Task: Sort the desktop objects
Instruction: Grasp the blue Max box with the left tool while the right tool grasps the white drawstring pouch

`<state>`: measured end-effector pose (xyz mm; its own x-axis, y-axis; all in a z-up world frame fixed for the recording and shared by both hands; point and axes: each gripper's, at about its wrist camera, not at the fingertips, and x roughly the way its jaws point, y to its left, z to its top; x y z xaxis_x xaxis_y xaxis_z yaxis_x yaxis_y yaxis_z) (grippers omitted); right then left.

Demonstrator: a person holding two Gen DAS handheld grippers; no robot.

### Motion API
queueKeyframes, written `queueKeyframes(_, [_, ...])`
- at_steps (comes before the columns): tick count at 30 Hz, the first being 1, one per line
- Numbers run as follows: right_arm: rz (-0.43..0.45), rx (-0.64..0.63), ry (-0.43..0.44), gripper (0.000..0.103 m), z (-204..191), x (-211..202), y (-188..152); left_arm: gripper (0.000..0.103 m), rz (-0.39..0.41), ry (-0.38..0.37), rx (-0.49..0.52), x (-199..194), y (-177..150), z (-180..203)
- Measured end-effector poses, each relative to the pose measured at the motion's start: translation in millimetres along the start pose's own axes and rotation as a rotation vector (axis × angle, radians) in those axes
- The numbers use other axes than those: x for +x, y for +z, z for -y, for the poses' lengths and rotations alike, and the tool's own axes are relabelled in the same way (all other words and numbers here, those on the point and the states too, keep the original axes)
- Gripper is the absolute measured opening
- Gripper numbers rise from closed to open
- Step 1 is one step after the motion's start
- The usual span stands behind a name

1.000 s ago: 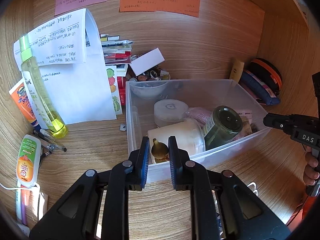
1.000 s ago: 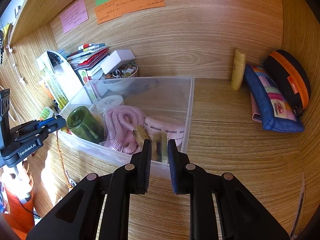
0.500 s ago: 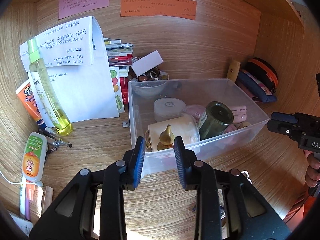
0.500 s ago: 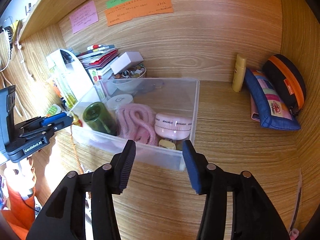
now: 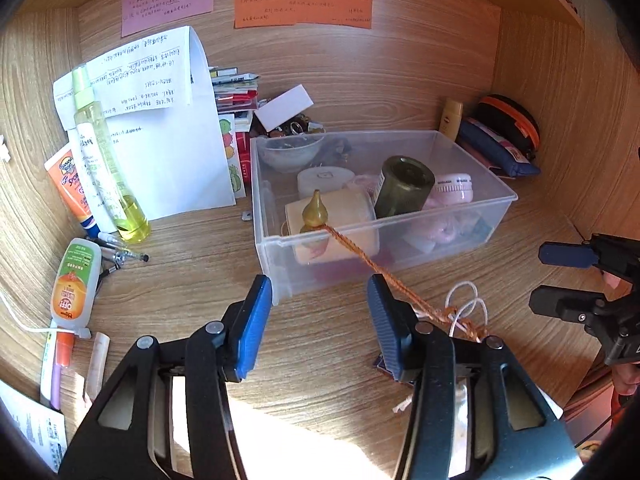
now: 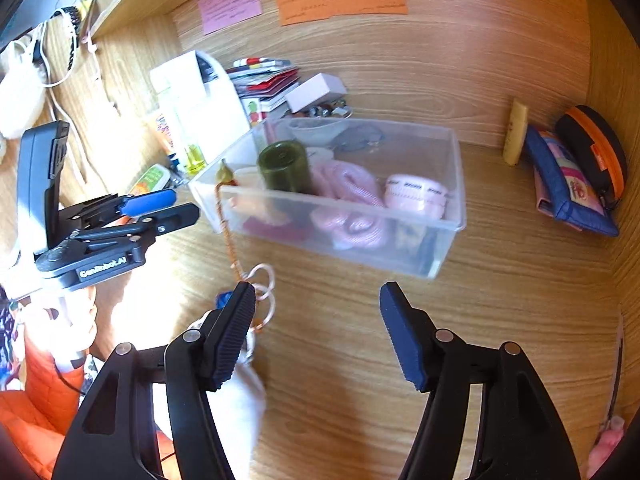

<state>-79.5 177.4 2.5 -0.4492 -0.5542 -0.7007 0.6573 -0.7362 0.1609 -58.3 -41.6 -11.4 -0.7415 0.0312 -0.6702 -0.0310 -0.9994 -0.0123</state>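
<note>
Several things already sit in the clear bin [image 5: 496, 196] at the centre of both views: a green jar [image 5: 404, 186], a pink coil [image 6: 348, 184], a pink round case [image 5: 454, 188], a white roll [image 5: 340, 224] and a small bowl [image 5: 290, 152]. A gourd charm [image 5: 315, 212] perches on the bin's near rim, its orange cord [image 5: 384, 276] trailing out over the desk [image 5: 192, 276] toward the lower right. Both your claws are empty. The left claw [image 5: 318, 320] has just been opening and stands partly spread, just short of the bin's near corner. The right claw [image 6: 316, 328] has also just been opening and stands wider, with bare desk between its jaws.

Plenty looks unsorted: a spray bottle [image 5: 104, 160], orange tube [image 5: 70, 188], small bottle [image 5: 74, 280] and pens [image 5: 120, 254] at left, pouches [image 6: 568, 176] and a yellow stick [image 6: 516, 132] at right.

What the cord ends in, behind the claw arms, is unclear. Writing on the wall notes [image 5: 304, 4] is unreadable, and the right view is blurred.
</note>
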Motion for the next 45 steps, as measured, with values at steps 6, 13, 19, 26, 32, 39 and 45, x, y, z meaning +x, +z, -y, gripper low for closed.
queueKeyframes(6, [-0.029, 0.004, 0.07, 0.073, -25, 3, -23, 0.051, -0.045, 0.004, -0.004, -5, -27, -1])
queueKeyframes(13, [-0.078, -0.042, 0.086, 0.073, -61, 19, -50, 0.051, -0.08, 0.006, -0.024, -14, -53, -6])
queueKeyframes(19, [-0.094, -0.098, 0.017, 0.083, -80, 36, -65, 0.051, -0.091, 0.009, -0.031, -22, -71, -8])
queueKeyframes(26, [-0.106, -0.126, -0.023, 0.089, -78, 45, -66, 0.051, -0.12, -0.009, -0.038, -15, -79, -6])
queueKeyframes(32, [-0.103, -0.104, -0.044, 0.081, -59, 43, -66, 0.051, -0.136, -0.036, -0.013, -6, -75, 5])
queueKeyframes(39, [-0.078, -0.061, -0.075, 0.065, -34, 26, -61, 0.051, -0.165, -0.081, 0.035, 11, -69, 28])
queueKeyframes(45, [-0.066, -0.016, -0.09, 0.059, -11, 22, -52, 0.051, -0.175, -0.102, 0.094, 21, -59, 48])
